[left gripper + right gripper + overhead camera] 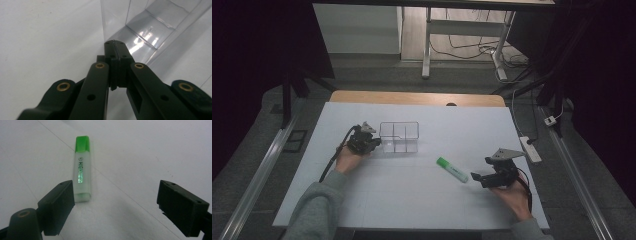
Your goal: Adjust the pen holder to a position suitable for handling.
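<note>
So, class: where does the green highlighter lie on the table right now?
In the high view the green highlighter lies flat on the white table, right of centre, between the clear box and the right gripper, just ahead of its open jaws.

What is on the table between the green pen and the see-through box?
Nothing. The high view shows bare white table between the green highlighter and the clear box.

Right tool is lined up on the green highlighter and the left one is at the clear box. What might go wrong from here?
1. The highlighter lies off-centre, close to one pad of the open right tool; closing now might nudge or spin it rather than grip it.
2. The left tool is shut with its tips at the wall of the clear divided box; a push could slide the light box across the table.
3. The box walls are see-through, so their edges are easy to misjudge.
</note>
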The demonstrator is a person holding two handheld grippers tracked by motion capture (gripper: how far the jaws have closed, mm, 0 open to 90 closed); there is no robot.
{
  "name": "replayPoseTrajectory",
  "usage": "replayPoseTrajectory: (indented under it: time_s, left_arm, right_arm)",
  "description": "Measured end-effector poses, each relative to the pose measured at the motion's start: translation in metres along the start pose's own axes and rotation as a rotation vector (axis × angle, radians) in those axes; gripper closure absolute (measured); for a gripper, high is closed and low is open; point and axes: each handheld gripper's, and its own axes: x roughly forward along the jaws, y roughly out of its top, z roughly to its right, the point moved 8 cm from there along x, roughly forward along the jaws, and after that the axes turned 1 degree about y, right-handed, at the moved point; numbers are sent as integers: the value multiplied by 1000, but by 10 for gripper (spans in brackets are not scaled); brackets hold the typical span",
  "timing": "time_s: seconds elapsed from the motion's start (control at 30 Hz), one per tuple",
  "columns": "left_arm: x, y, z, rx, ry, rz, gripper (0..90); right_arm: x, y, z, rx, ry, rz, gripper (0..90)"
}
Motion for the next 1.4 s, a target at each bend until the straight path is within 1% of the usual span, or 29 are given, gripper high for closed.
replayPoseTrajectory:
  time_s: [0.2,0.4,0.53,0.73,0.87,0.97,1.03,1.13,1.23,1.4]
  left_arm:
    - [5,8,9,20,-17,1,887]
    - [10,14,12,27,-25,-2,887]
    - [13,18,14,28,-27,6,887]
    - [17,20,16,28,-30,3,887]
    - [19,22,21,39,-41,3,887]
    - [22,22,22,43,-42,-1,887]
    - [22,22,22,42,-43,-4,887]
    - [24,22,21,24,-51,-1,887]
    - [25,23,22,25,-53,-3,887]
    - [28,26,27,41,-53,1,887]
  right_arm:
    - [0,0,0,4,-1,0,147]
    - [0,0,0,-1,1,-2,147]
    - [0,0,0,1,-4,-1,147]
    - [0,0,0,0,-3,-3,147]
    - [0,0,0,1,-4,-3,147]
    - [0,0,0,0,-5,-2,147]
    - [1,0,0,0,-4,-4,147]
    - [1,0,0,1,-2,-3,147]
    - [1,-1,0,0,-4,-5,147]
    - [0,0,0,3,-6,-3,147]
